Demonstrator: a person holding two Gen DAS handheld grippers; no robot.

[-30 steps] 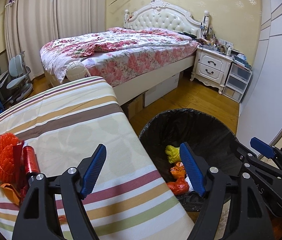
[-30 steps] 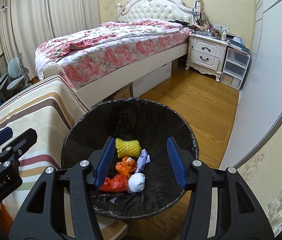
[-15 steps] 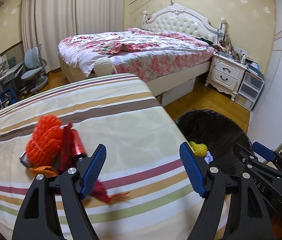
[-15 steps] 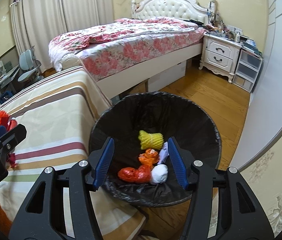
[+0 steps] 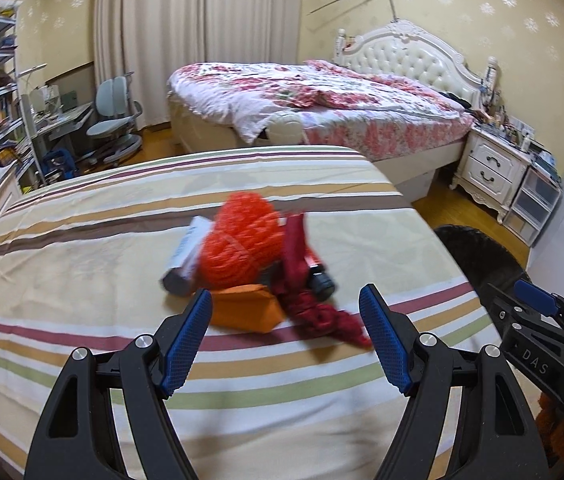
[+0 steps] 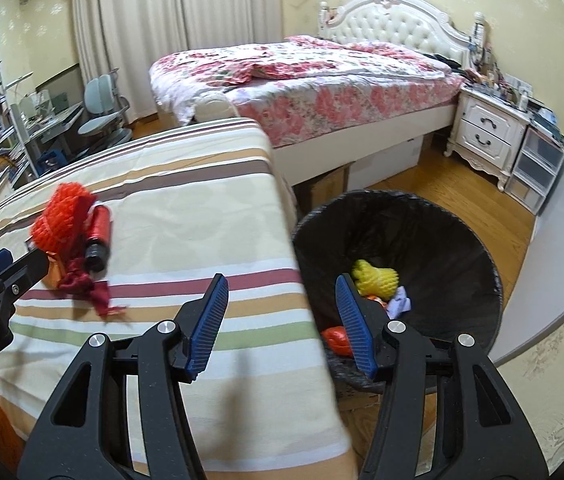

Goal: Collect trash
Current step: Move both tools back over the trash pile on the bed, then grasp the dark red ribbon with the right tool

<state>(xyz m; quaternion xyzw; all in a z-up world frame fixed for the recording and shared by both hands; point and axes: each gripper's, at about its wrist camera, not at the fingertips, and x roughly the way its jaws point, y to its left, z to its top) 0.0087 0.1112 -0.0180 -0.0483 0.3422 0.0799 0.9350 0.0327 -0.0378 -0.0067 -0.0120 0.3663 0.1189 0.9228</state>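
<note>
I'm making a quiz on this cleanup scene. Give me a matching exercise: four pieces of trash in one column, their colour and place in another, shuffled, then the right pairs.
Things:
1. net ball
2. foam sleeve
3. paper wedge
4. rag

Colour and place:
A. yellow, in the bin
B. dark red, on the striped cloth, nearest the bin
C. bright orange-red, on the striped cloth
D. flat orange, on the cloth in front of the net ball

Pairs: 1-C, 2-A, 3-D, 4-B

Left gripper (image 5: 286, 320), fingers (image 5: 187, 340) apart and empty, faces orange net trash (image 5: 241, 240) on striped cloth (image 5: 81, 240).
</note>
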